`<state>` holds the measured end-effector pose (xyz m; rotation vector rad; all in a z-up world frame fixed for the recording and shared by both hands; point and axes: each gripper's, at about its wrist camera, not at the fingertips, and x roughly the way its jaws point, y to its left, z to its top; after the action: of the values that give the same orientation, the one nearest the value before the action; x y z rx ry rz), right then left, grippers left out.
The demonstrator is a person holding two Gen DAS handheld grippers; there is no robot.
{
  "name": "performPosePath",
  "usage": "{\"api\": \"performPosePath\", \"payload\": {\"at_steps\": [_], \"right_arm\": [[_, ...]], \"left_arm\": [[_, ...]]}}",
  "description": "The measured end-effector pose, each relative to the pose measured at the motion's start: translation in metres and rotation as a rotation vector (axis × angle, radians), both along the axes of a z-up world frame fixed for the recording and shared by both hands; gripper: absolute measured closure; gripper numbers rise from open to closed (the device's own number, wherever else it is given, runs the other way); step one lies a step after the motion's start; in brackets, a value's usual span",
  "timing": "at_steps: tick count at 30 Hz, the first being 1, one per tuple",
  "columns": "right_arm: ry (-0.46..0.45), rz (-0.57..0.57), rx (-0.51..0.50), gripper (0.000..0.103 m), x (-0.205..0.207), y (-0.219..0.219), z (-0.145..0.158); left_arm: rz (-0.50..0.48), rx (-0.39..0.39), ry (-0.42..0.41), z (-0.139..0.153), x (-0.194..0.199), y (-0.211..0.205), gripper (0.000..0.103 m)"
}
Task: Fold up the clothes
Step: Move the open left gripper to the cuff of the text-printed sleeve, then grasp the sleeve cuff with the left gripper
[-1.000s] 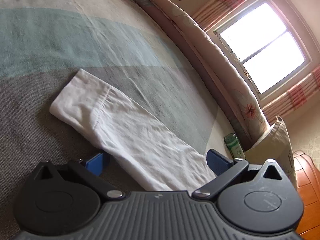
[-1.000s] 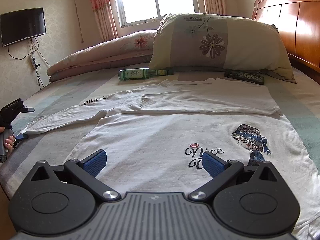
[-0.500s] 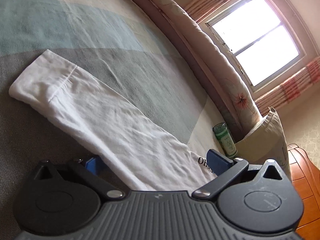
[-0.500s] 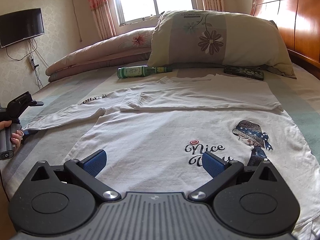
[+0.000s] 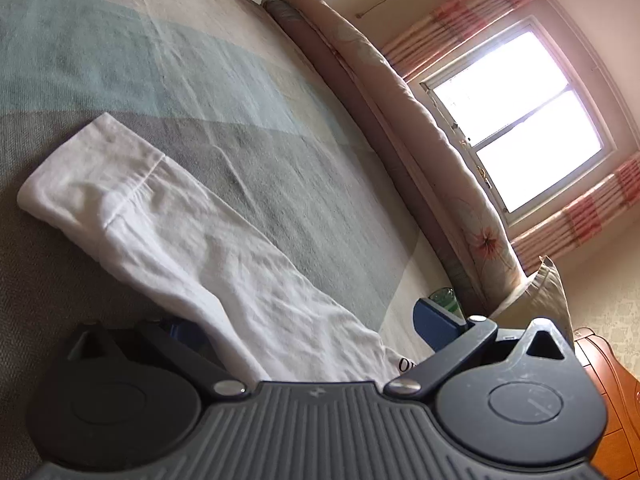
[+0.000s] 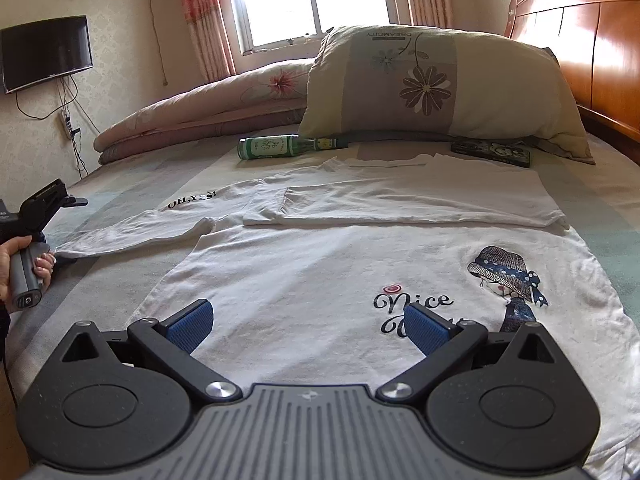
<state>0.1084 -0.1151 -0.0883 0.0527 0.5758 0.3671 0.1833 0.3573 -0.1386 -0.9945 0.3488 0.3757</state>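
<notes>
A white long-sleeved shirt (image 6: 360, 272) with a "Nice" print and a hatted figure lies flat on the bed, its far side folded in over the body. Its left sleeve (image 5: 192, 248) stretches out over the grey stripe of the bedspread. My left gripper (image 5: 308, 324) stands open astride that sleeve, one blue pad on each side; the left pad is half hidden under the cloth. A hand holds this gripper at the left edge of the right wrist view (image 6: 36, 216). My right gripper (image 6: 306, 322) hovers open above the shirt's near hem, nothing between its fingers.
A green glass bottle (image 6: 280, 147) lies beyond the shirt, near a big flowered pillow (image 6: 440, 88). A dark flat case (image 6: 490, 150) rests by the pillow. A rolled quilt (image 6: 200, 120) runs along the far side. A wooden headboard (image 6: 592, 48) stands at the right.
The left gripper has shifted along the sleeve, tilting so the cuff sits more centrally in view. The right gripper has barely moved.
</notes>
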Motion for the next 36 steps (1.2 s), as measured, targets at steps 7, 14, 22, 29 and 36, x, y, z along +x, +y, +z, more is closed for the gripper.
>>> {"api": "performPosePath", "payload": {"at_steps": [7, 14, 22, 29, 36], "right_arm": [[0.016, -0.016, 0.046, 0.000, 0.007, -0.005, -0.001], [0.019, -0.022, 0.026, 0.000, 0.008, -0.001, -0.003], [0.008, 0.024, 0.009, 0.000, 0.006, 0.005, -0.005], [0.041, 0.082, -0.005, 0.000, 0.009, 0.009, -0.006], [0.066, 0.113, -0.004, 0.000, 0.037, 0.020, 0.011]], "left_arm": [[-0.021, 0.049, -0.027, -0.002, -0.008, -0.010, 0.001], [0.109, 0.023, -0.066, -0.002, -0.005, 0.004, 0.001], [0.038, -0.011, -0.115, 0.009, -0.005, -0.009, 0.001], [0.036, -0.012, -0.112, 0.019, -0.003, -0.008, 0.001], [0.007, 0.042, -0.109, 0.035, 0.003, -0.015, 0.001]]}}
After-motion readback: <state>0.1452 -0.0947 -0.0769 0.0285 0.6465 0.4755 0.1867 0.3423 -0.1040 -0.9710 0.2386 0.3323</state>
